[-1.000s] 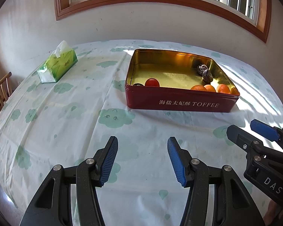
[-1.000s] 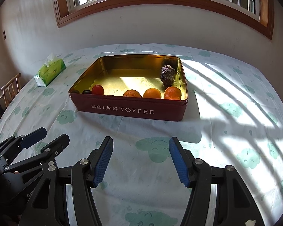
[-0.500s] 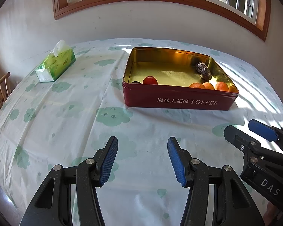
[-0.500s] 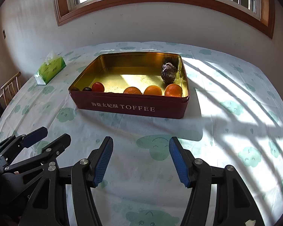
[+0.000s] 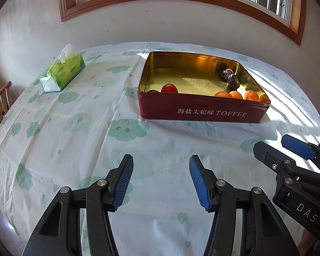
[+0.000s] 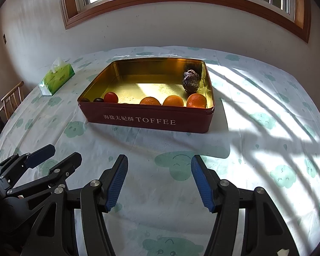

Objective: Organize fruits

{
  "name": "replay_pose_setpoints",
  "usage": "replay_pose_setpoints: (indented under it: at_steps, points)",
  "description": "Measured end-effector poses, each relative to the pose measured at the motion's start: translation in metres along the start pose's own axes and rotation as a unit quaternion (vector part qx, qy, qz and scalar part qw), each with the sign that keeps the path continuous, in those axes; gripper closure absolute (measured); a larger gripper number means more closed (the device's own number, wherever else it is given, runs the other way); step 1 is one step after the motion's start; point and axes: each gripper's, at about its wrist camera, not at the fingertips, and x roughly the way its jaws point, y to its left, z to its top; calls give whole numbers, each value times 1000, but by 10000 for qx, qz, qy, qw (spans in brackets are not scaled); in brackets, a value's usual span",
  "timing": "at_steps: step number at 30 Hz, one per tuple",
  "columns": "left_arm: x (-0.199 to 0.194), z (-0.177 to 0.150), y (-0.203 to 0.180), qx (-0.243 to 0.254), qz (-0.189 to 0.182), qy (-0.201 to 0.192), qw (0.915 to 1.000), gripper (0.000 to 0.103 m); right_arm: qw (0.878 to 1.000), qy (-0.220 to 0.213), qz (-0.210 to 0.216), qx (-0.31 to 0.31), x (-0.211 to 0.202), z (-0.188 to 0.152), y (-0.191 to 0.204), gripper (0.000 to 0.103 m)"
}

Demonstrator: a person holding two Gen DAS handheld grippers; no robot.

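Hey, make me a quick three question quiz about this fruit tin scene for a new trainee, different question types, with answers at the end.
1. Multiple choice: How many oranges lie in the red tin? A) one B) three C) five
2. True or false: The left gripper is clamped on the red tomato.
3. Short answer: What sits on the tablecloth left of the tin, near the wall?

Key
1. B: three, in a row along the tin's near wall.
2. False: both it and the right gripper are open over the cloth, holding nothing; the tomato is in the tin.
3. A green tissue box.
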Motion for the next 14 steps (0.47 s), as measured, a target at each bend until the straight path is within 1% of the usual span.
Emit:
replay_pose_setpoints:
  at_steps: [14]
  points:
    - [0, 0, -1, 19, -31, -2, 10000, 47, 10000, 0, -3, -1, 1, 0, -1, 44]
